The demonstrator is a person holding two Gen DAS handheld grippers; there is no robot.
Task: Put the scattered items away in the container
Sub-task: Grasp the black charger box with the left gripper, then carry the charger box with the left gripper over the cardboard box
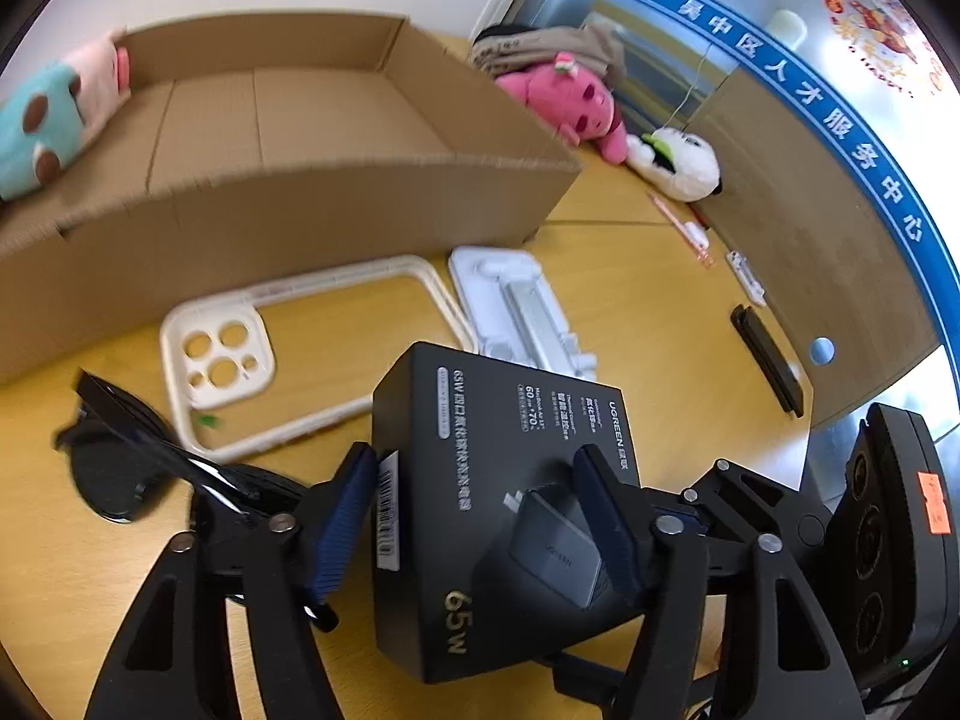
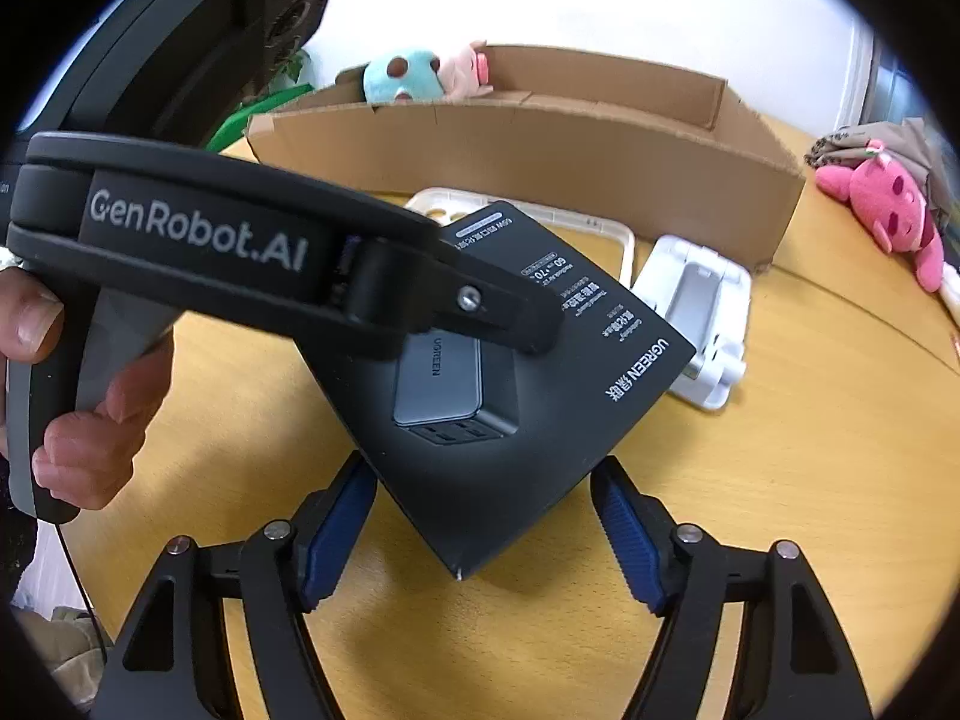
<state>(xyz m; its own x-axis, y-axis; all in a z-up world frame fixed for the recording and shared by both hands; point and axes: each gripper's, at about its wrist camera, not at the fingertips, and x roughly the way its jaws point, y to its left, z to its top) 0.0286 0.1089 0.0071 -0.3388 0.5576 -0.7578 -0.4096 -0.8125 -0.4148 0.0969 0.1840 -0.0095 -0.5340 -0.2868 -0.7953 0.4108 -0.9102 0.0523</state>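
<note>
Yellow wooden tabletop [image 1: 630, 324] lying under everything, left gripper [image 1: 474, 516] pinching black charger box [image 1: 480, 480] between blue pads, right gripper [image 2: 480, 534] spreading wide near box corner, phone case [image 1: 300, 348] and sunglasses [image 1: 132, 456] sitting beside cardboard box [image 1: 288, 204], white wall standing behind.

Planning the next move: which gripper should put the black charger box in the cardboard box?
Left. The left gripper already clamps the black charger box, facing the cardboard box. The right gripper is open, gripping nothing.

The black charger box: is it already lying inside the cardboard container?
No, the black charger box is between the pads of the left tool, over the table, in front of the cardboard container.
</note>
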